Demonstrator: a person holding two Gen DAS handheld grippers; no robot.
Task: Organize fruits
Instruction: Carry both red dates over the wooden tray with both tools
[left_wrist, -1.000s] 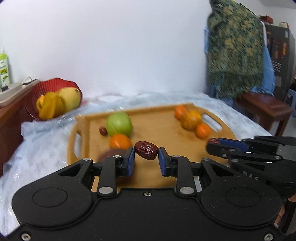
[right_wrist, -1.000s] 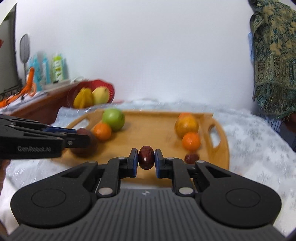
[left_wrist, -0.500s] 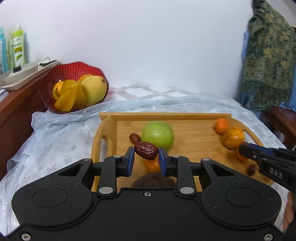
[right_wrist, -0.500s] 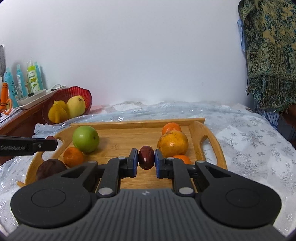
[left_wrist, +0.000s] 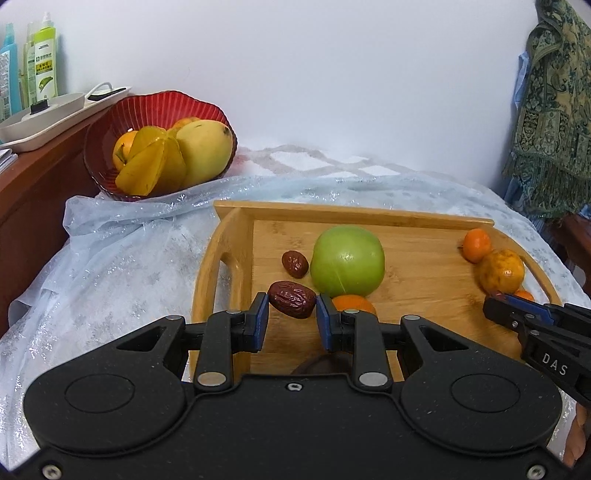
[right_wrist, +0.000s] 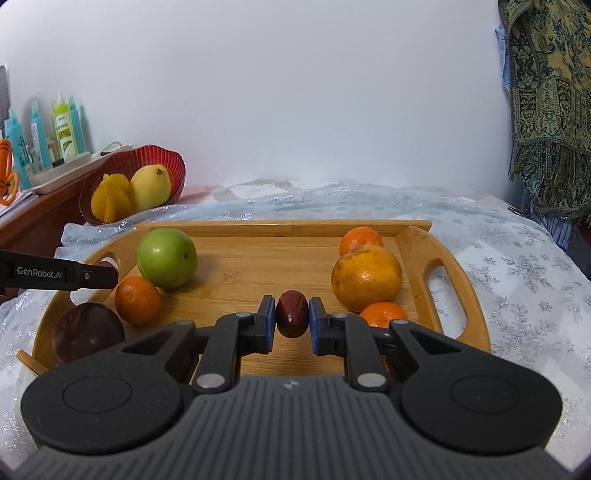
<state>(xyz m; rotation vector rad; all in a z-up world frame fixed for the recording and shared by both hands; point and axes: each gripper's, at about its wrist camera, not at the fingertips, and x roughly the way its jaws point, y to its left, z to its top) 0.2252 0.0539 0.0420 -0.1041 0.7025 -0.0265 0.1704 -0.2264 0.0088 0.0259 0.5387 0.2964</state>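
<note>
My left gripper (left_wrist: 291, 320) is shut on a wrinkled red date (left_wrist: 291, 304) above the left part of the wooden tray (left_wrist: 236, 236). My right gripper (right_wrist: 292, 321) is shut on a smooth red date (right_wrist: 291, 313) above the tray's front middle (right_wrist: 280, 226). On the tray lie a green apple (left_wrist: 347, 260), another date (left_wrist: 294, 264), small oranges (right_wrist: 137, 300), a large orange (right_wrist: 365, 277) and a dark passion fruit (right_wrist: 88, 331). The left gripper's side shows at the left of the right wrist view (right_wrist: 107, 276); the right gripper's side shows at the right of the left wrist view (left_wrist: 495, 308).
A red bowl (left_wrist: 147, 107) with a mango (left_wrist: 205, 146), starfruit and an orange stands at the back left on the pale cloth (left_wrist: 110, 266). A wooden sideboard (left_wrist: 33, 184) with bottles is further left. A patterned cloth (right_wrist: 550, 110) hangs at right.
The left gripper has swung left and forward with its date, so the bowl and the tray's left end loom nearer. The right gripper has moved closer over the tray, date still held.
</note>
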